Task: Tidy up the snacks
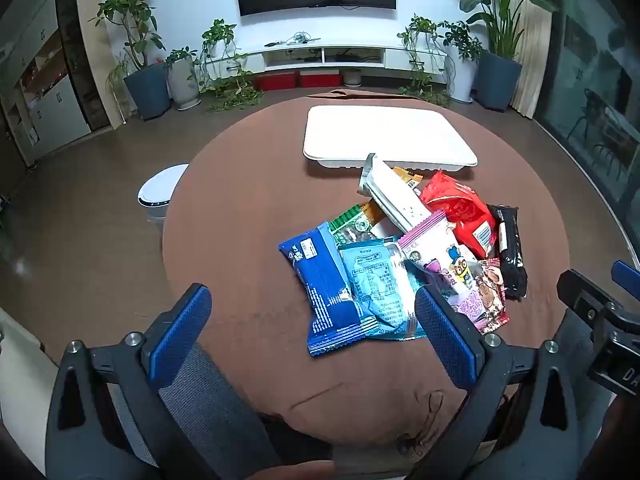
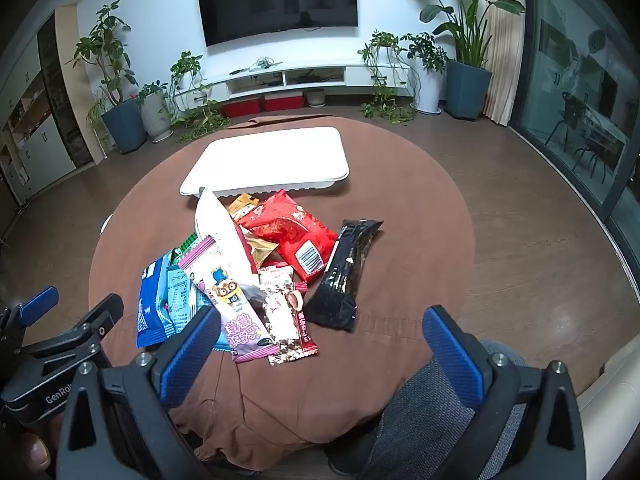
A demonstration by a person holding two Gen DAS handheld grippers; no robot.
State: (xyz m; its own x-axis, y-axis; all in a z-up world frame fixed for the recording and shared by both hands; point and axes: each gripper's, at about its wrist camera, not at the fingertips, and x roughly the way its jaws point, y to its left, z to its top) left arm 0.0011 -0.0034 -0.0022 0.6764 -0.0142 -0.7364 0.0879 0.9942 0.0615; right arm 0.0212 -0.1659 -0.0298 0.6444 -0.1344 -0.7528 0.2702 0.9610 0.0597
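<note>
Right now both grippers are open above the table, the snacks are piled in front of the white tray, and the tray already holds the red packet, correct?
No. The white tray holds nothing; the right wrist view shows the red packet in the pile.

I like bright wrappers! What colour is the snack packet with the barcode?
Red packet, clearest in the right wrist view.

Both views are evenly lit by soft indoor light with a cool blue cast. The white tray (image 1: 390,136) is overexposed, its surface blown out with no detail. Glare sits on the glossy snack wrappers (image 2: 256,280) and the floor (image 2: 560,312). Shadows are faint. Fisheye distortion bends walls and the bench (image 1: 240,184) edge; corners vignette to black. Focus is fairly sharp, softer at edges.
</note>
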